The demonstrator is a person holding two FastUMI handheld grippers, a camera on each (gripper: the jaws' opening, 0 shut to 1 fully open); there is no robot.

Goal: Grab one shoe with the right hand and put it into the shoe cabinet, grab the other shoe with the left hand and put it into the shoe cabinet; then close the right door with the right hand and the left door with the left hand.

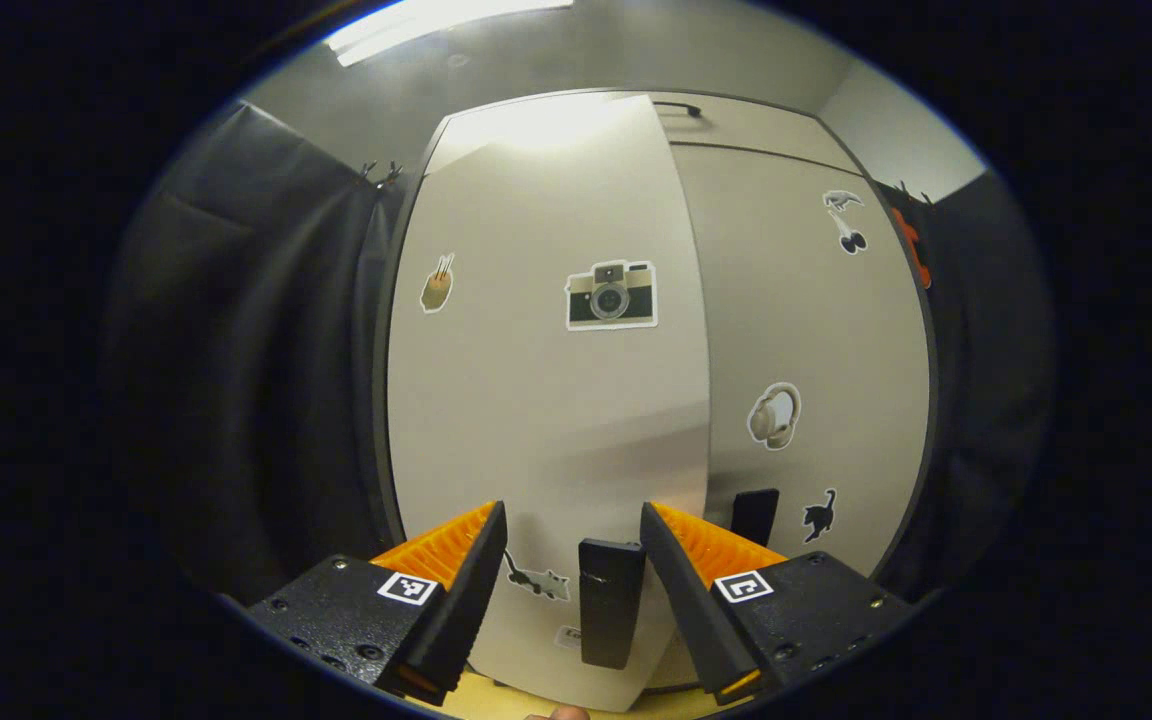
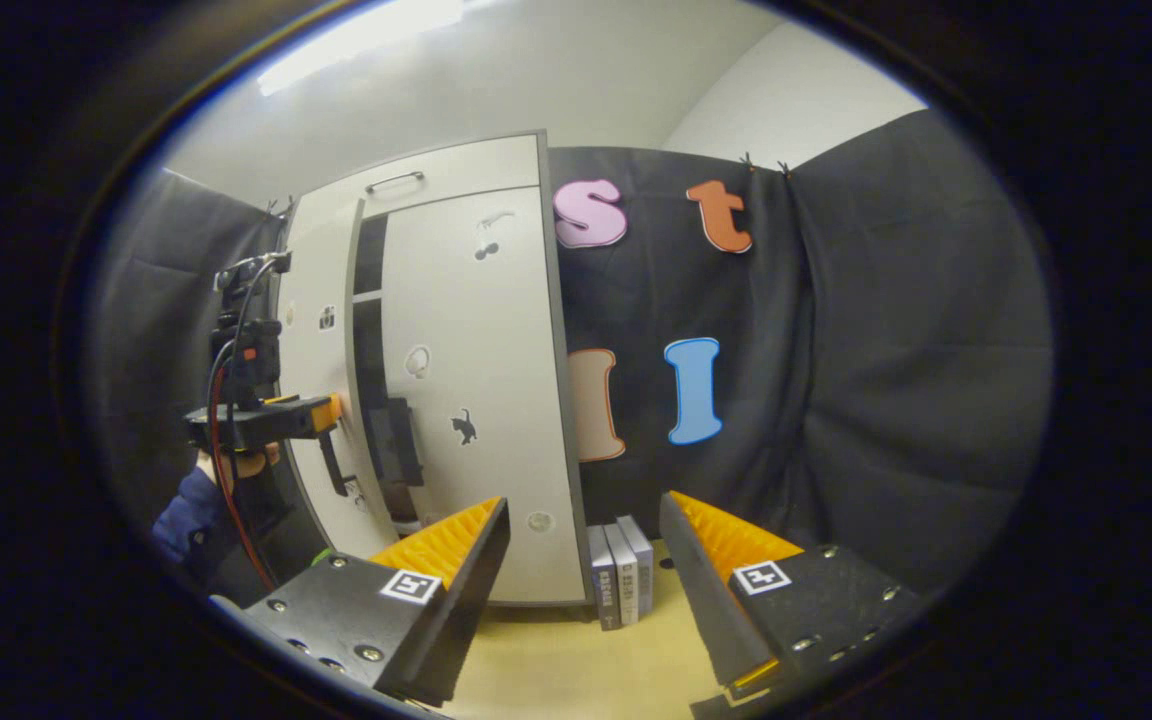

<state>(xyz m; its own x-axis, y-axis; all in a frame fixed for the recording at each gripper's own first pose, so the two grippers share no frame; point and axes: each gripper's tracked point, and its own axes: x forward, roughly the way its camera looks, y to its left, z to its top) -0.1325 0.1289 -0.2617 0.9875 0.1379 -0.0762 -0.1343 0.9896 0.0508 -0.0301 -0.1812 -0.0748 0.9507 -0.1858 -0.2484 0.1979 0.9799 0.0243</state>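
Observation:
The pale shoe cabinet stands right in front of my left gripper (image 1: 573, 540), which is open, its fingers on either side of the left door's black handle (image 1: 611, 600) without touching it. The left door (image 1: 546, 380) stands slightly ajar, its edge overlapping the right door (image 1: 816, 380). In the right gripper view the right door (image 2: 476, 400) is shut and a dark gap (image 2: 371, 330) separates it from the left door (image 2: 321, 300). The left gripper (image 2: 331, 415) is at that door, held by a hand (image 2: 236, 462). My right gripper (image 2: 584, 530) is open and holds nothing, back from the cabinet.
A few grey books (image 2: 621, 570) stand upright on the light wooden floor (image 2: 556, 670) against the cabinet's right side. Black cloth walls (image 2: 836, 380) close in the booth on both sides. The right door's black handle (image 1: 754, 515) sticks out near the left gripper.

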